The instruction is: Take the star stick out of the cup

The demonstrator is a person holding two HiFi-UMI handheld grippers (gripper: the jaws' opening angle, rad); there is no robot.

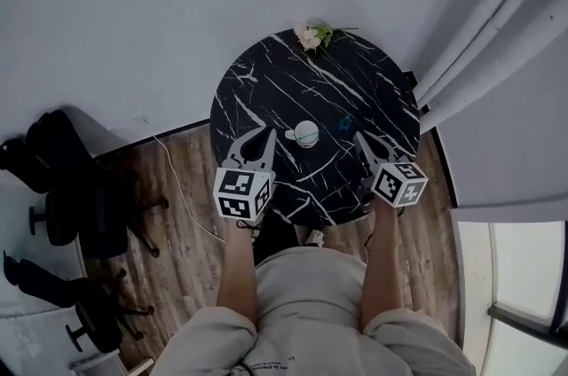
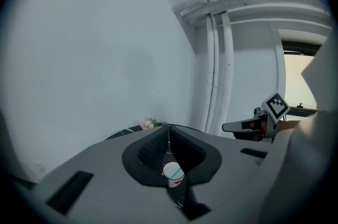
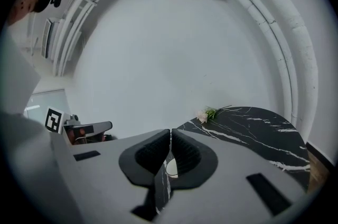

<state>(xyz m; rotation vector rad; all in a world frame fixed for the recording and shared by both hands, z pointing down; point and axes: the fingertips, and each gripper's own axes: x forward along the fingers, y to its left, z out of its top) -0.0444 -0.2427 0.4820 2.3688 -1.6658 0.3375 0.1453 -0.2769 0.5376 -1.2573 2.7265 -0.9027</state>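
— How were the claws found?

— The left claw (image 1: 264, 133) was seen with its jaws pressed together and nothing between them. The right claw (image 1: 361, 137) was likewise closed on nothing. Both were held over the near side of the round black marbled surface (image 1: 266, 82) and pointed toward its middle.

— And where was the cup placed?

— The cup (image 1: 305, 134) was set upright near the middle of the surface, between the two claws and touched by neither.

— Was the star stick located?

— The star stick (image 2: 174, 170) was seen only in the left gripper view, as a thin teal line across the cup's white mouth. Its star could not be made out. A small blue thing (image 1: 346, 123) was also noted on the surface just right of the cup, too small to be identified.

— Anything else?

— Pale flowers (image 1: 311, 35) were laid at the far edge.
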